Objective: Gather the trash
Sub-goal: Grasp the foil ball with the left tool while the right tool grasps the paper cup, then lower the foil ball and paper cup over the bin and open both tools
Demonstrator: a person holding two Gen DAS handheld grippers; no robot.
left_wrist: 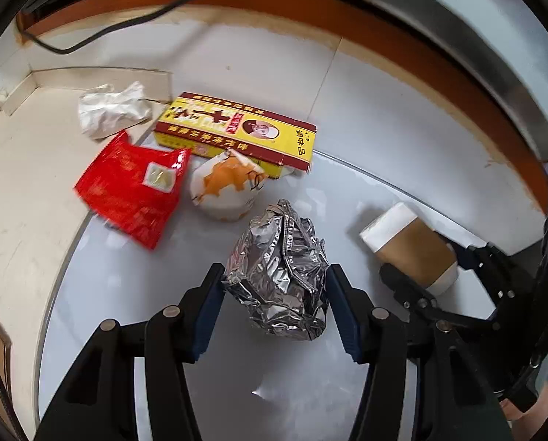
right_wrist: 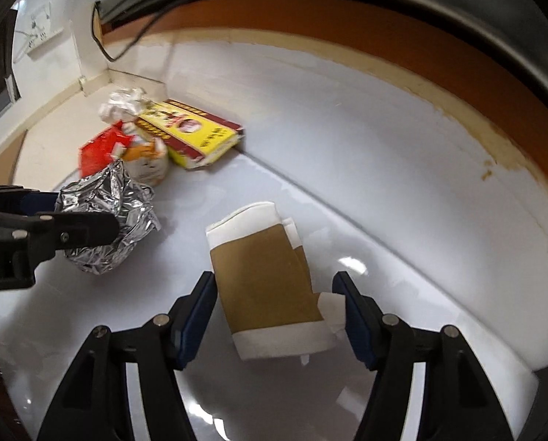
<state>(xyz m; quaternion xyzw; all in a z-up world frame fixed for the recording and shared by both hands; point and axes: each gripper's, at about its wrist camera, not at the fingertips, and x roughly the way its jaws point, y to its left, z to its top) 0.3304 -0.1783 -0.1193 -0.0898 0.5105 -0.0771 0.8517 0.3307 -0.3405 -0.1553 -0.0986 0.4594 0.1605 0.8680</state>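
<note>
Between the two blue pads of my left tongs [left_wrist: 276,296] sits a crumpled ball of silver foil [left_wrist: 279,268], resting on the glossy white surface [left_wrist: 134,294]. Both pads lie right against the foil's sides, so these tongs look closed on it, though I cannot tell how firmly they press. Beyond the foil stands a white and orange paper cup [left_wrist: 224,189], with a red wrapper [left_wrist: 132,187] just to its left and a long yellow and dark red box [left_wrist: 237,134] touching it behind. A crumpled white paper [left_wrist: 110,108] lies farther back on the left. To the right I see my right tongs [left_wrist: 421,275] around a flattened brown and white paper cup [left_wrist: 411,244]. A black cable [left_wrist: 101,33] runs along the far edge.

Through the right wrist camera, my right tongs [right_wrist: 274,308] stand open, with the flattened paper cup [right_wrist: 266,275] lying on its side between them on the white surface [right_wrist: 402,220]. The left pad is just beside the brown sleeve; the right pad stands near the torn white rim, with a gap showing. At the left edge my left tongs [right_wrist: 72,220] reach in around the foil ball [right_wrist: 108,217]. Behind it cluster the orange and white cup [right_wrist: 149,161], the red wrapper [right_wrist: 97,150], the yellow box [right_wrist: 197,134] and the white paper [right_wrist: 123,104]
</note>
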